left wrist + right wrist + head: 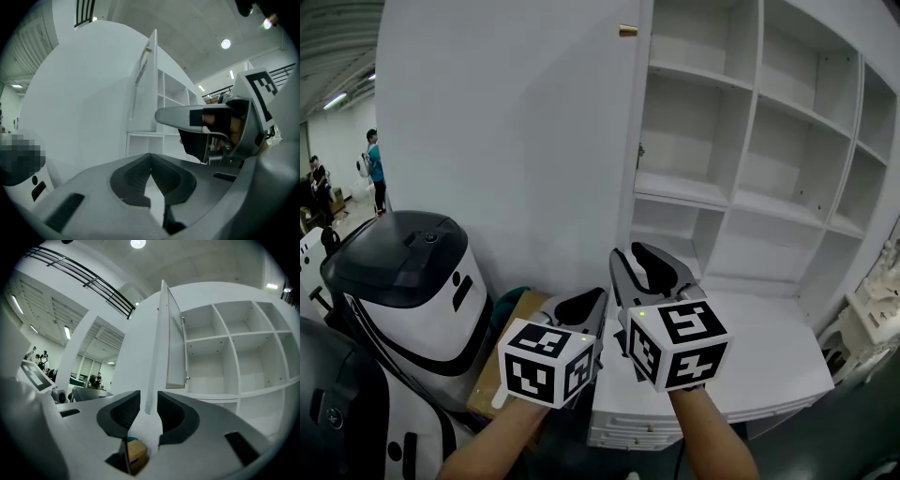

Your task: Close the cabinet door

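The white cabinet door [506, 141] stands swung wide open to the left of the empty shelves [741, 141], with a small brass knob [627, 31] near its top edge. Both grippers are held low in front of the cabinet, apart from the door. My left gripper [598, 298] is shut, its dark pads meeting at the tips [150, 157] with nothing between them. My right gripper [630, 253] is beside it, slightly higher and nearer the shelves. Its jaws [148, 397] are open and empty, and the door's edge [161, 333] shows in line beyond them.
A white and black machine [412, 281] stands at the lower left, below the door. A cardboard box [502, 347] lies between it and the cabinet. The cabinet's white counter [769, 366] juts out below the shelves. People [375, 169] stand far off at the left.
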